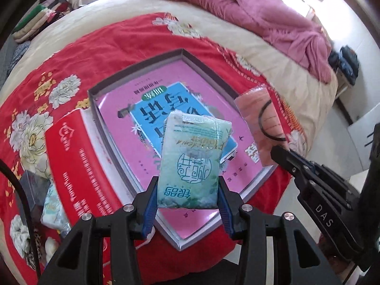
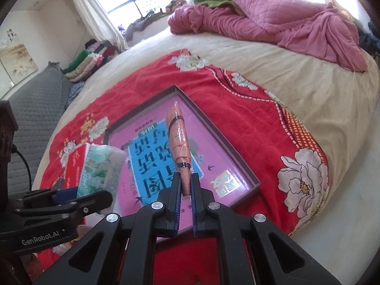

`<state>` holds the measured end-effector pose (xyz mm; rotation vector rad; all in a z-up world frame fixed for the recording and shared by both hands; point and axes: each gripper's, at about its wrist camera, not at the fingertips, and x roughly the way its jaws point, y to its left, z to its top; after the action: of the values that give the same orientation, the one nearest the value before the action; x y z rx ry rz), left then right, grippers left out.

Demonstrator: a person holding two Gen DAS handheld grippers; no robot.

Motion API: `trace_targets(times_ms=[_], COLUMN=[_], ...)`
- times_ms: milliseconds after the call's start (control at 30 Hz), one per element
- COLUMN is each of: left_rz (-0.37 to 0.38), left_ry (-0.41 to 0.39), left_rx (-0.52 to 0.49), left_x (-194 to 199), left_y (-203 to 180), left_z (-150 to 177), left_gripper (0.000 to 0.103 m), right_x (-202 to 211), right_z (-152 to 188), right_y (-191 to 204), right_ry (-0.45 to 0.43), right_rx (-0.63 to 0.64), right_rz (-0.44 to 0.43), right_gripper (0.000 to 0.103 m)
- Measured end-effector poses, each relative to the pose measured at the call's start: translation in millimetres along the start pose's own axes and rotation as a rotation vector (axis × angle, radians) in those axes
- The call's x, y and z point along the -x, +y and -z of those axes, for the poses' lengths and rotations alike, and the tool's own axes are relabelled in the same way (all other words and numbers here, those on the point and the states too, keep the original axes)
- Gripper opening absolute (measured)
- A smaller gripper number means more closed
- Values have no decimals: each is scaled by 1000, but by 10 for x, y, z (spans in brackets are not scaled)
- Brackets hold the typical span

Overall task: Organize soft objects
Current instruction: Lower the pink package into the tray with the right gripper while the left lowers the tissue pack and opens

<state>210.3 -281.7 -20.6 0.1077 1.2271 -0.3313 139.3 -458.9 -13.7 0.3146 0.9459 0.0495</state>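
My left gripper (image 1: pixel 187 190) is shut on a green tissue pack (image 1: pixel 193 156) and holds it above the open pink-lined box (image 1: pixel 111 83). The pack also shows in the right wrist view (image 2: pixel 99 168). My right gripper (image 2: pixel 185 182) is shut on a thin orange plastic-wrapped packet (image 2: pixel 179 137), held edge-on over the same box (image 2: pixel 213 116). From the left wrist view this packet (image 1: pixel 261 121) hangs at the box's right side, with the right gripper (image 1: pixel 282 153) below it. A pink and blue book (image 1: pixel 147 109) lies in the box.
The box sits on a red floral blanket (image 2: pixel 237 99) on a cream bed (image 2: pixel 320 90). A red carton (image 1: pixel 78 166) and another tissue pack (image 1: pixel 53 206) lie left of the box. A crumpled pink quilt (image 2: pixel 273 21) lies at the far end.
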Motion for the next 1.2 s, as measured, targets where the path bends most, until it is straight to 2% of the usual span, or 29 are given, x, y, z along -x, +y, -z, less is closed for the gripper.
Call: trace_targets(times_ms=[100,300,500,567,667,700,733,833,1033,1200], left_rz=[-4,-27,-48,-57,-58,-58,-66,-90,-80,-70], left_ry=[47,87,130,142,154,159,162,161,174,168], left_rx=[-16,-50,-67,-71,-71,-74,-81,-98,-106,-101], left_x=[-148,-329,-456,-496,-542,-557,-573,-596,-646,-644], left_y=[-49,-139,-158,-155,-146,-150,-156,-181,-212,-223], left_z=[-8,-5,8,10,14,17,22,37,52,65], left_gripper=[46,46,47,47,47,47,47,47,47,52], right_x=[-104,-279,-440,-452,-461,-464,-464,-446,-324,-183], right_z=[5,-2,-26,-29,-28,-27,-27,-35,-38,-35], right_y=[-3,37,-50,-82,-111,-127,-142,-173,-196,-225], right_ry=[37,80,135,135,135,136,138,128,107,88], right_rx=[28,82,52,42,32,25,20,6,-6,-6], right_rz=[12,24,63,64,82,94,97,103,107,121], right_gripper=[8,10,12,12,22,29,31,31,32,32])
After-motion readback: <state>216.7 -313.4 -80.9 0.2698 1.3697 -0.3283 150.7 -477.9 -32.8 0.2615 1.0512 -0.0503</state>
